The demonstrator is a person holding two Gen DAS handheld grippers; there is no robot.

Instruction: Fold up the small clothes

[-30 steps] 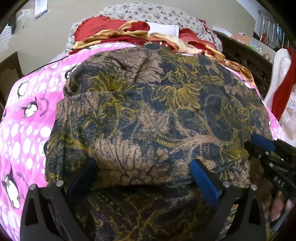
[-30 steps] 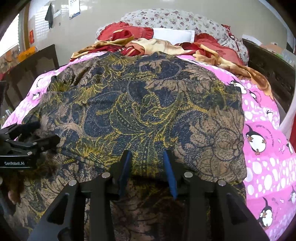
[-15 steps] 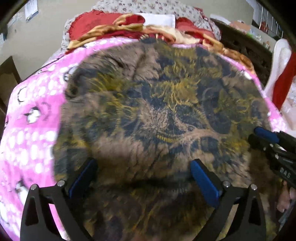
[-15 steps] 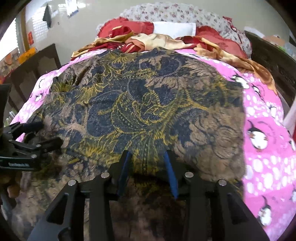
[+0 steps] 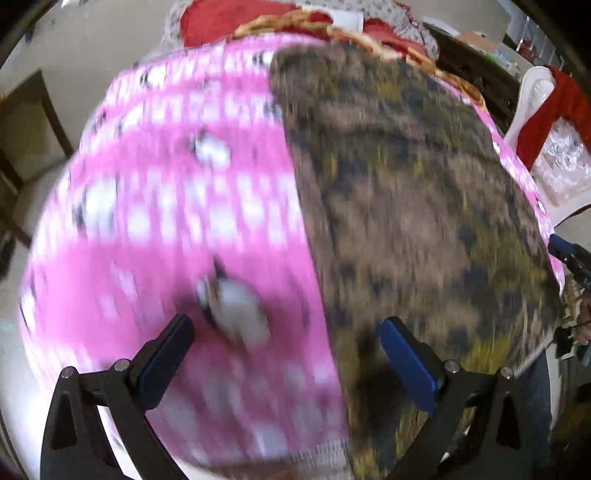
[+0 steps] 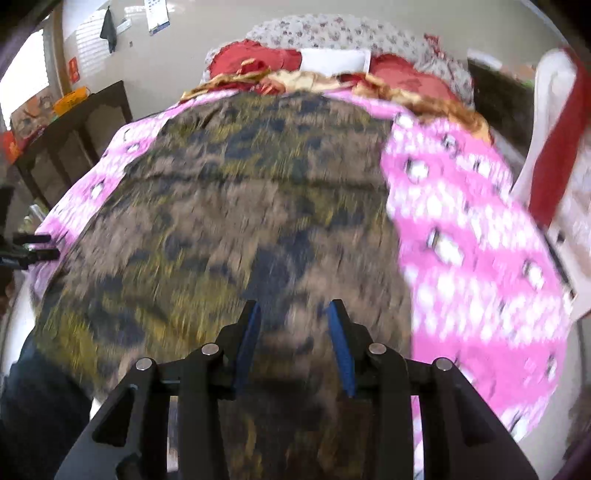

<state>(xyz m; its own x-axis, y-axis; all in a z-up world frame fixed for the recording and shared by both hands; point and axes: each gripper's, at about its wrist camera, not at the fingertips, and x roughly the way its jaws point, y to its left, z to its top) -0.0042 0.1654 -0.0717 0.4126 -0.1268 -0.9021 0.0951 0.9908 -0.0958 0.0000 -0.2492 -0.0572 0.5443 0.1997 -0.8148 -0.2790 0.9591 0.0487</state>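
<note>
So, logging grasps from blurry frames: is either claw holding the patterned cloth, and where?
Left claw: nothing, open above the pink blanket. Right claw: cannot be told; the patterned cloth sits blurred between its fingers.

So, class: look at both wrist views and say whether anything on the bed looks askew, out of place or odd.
Nothing is damaged or spilled. The patterned brown cloth lies flat on the pink penguin bedspread; only the rumpled red and gold fabrics at the far end look untidy.

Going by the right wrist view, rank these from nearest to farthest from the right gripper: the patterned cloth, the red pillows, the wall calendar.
1. patterned cloth: directly under the right gripper.
2. red pillows: at the bed's far end.
3. wall calendar: beyond, upper left.
</note>
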